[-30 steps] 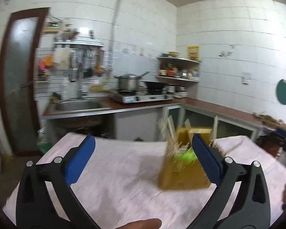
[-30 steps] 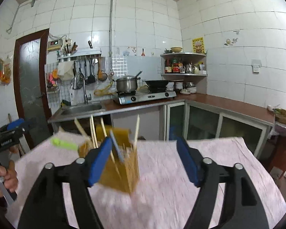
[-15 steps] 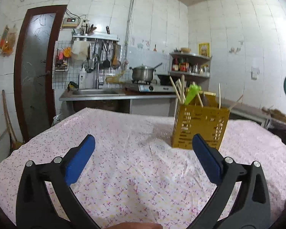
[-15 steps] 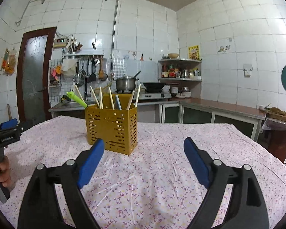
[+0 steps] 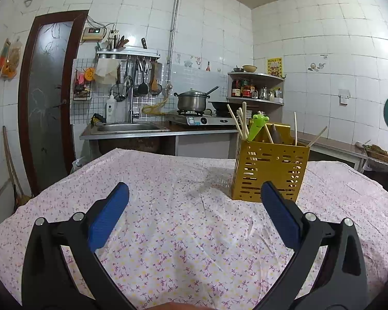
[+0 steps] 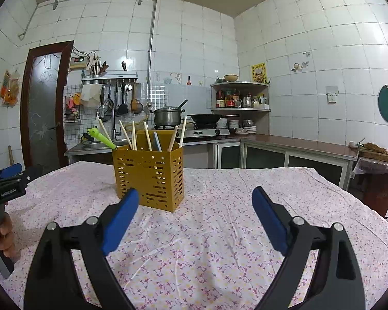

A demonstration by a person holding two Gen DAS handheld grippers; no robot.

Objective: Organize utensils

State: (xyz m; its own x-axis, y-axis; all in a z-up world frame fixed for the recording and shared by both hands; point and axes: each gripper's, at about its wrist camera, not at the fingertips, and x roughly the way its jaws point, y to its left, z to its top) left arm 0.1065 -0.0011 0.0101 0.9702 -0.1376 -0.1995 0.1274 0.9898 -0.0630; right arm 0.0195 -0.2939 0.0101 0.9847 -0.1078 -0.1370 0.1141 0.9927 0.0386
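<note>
A yellow perforated utensil holder (image 5: 269,173) (image 6: 150,178) stands upright on the flowered tablecloth (image 5: 168,227). Several wooden chopsticks (image 6: 133,135) and a green-handled utensil (image 5: 256,126) stick out of it. My left gripper (image 5: 194,188) is open with nothing between its blue pads; the holder is ahead, just beyond its right fingertip. The jaws of my right gripper (image 6: 195,193) are opening, with only cloth between them, and the holder stands just past its left fingertip. At the left edge of the right wrist view a hand (image 6: 2,235) holds the left gripper.
Beyond the table's far edge run a steel sink (image 5: 128,128), a stove with a pot (image 5: 192,100) and a wok, a corner shelf (image 6: 240,98) of bottles, and a brown counter (image 6: 297,144) along the right wall. A dark door (image 5: 49,93) is at the left.
Both cameras have dropped toward the table and settled. The holder, blurred a second ago, now stands sharp and still. The right gripper's jaws have spread wider.
</note>
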